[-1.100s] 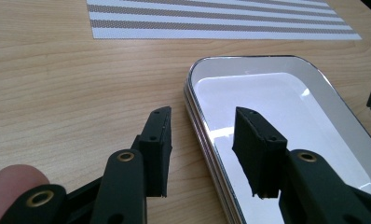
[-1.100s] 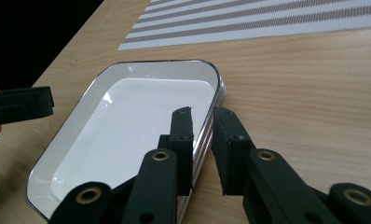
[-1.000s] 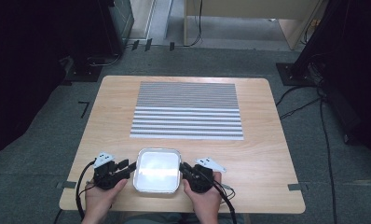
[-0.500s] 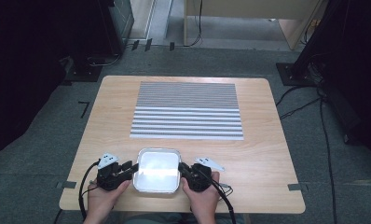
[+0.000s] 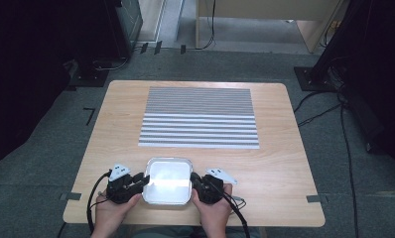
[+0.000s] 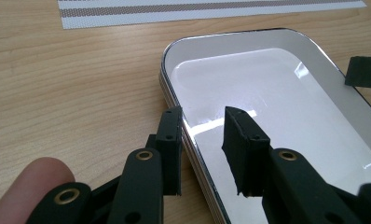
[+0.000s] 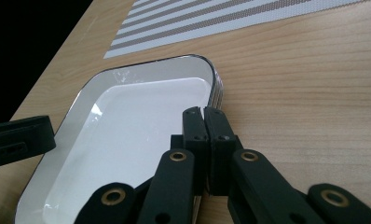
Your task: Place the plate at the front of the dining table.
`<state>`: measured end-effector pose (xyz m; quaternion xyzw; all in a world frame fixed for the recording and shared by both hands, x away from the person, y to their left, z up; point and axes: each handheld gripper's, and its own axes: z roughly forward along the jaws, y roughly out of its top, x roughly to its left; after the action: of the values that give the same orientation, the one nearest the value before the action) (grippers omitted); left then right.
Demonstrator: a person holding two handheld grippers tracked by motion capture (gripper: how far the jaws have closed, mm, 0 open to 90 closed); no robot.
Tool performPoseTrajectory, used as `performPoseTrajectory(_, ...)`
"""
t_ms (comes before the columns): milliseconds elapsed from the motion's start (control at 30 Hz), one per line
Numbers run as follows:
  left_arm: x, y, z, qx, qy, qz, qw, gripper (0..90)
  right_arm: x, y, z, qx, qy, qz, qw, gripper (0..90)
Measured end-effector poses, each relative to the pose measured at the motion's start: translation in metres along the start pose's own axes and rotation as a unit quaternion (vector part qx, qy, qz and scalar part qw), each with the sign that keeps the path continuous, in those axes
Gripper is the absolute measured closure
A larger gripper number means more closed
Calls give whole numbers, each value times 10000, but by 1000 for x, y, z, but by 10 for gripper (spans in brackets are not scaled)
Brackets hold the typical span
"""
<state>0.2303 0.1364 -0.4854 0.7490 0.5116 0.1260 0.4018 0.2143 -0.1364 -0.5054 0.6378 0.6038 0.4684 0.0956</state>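
Two grippers flank one shallow white rectangular enamel tray (image 5: 167,181) with a dark rim, sitting at the near edge of the pale wooden table (image 5: 285,168). From the high view, the left gripper (image 5: 142,181) meets the tray's left side and the right gripper (image 5: 193,181) its right side, so each hand is equally close; the tray's slightly longer side runs between them. A grey-and-white striped mat (image 5: 199,118) lies well beyond both grippers.

Over to the left gripper view: the left gripper (image 6: 202,147) straddles the tray's (image 6: 286,107) rim, one jaw outside, one inside. Its jaws have just been closing and stand narrow, yet a gap shows on both sides of the rim, so no clamp yet, I judge.

Now the right gripper view: the right gripper (image 7: 205,140) is pinched tight, jaws together over the rim of the tray (image 7: 127,121). The rim itself is hidden between them, so the bite is hard to make out.
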Motion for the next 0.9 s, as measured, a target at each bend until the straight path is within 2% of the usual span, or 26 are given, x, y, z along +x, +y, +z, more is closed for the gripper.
performPoseTrajectory(367, 4, 1, -2, -37, 5, -102, 9999, 689, 2, 1, -3, -191, -78, 60, 9998, 900)
performPoseTrajectory(500, 5, 1, -2, -46, -2, -106, 9999, 689, 2, 2, -1, -40, -41, 57, 10000, 900)
performPoseTrajectory(600, 7, 1, -4, -90, 16, -181, 9998, 689, 2, 1, -1, -63, -71, -30, 9999, 900)
performPoseTrajectory(767, 9, 2, -5, -94, 6, -220, 9997, 689, 8, -1, -1, -143, -259, -347, 9990, 900)
performPoseTrajectory(900, 8, 1, -4, -92, -12, -189, 9998, 689, 9, -1, 0, -136, -266, -346, 9990, 889)
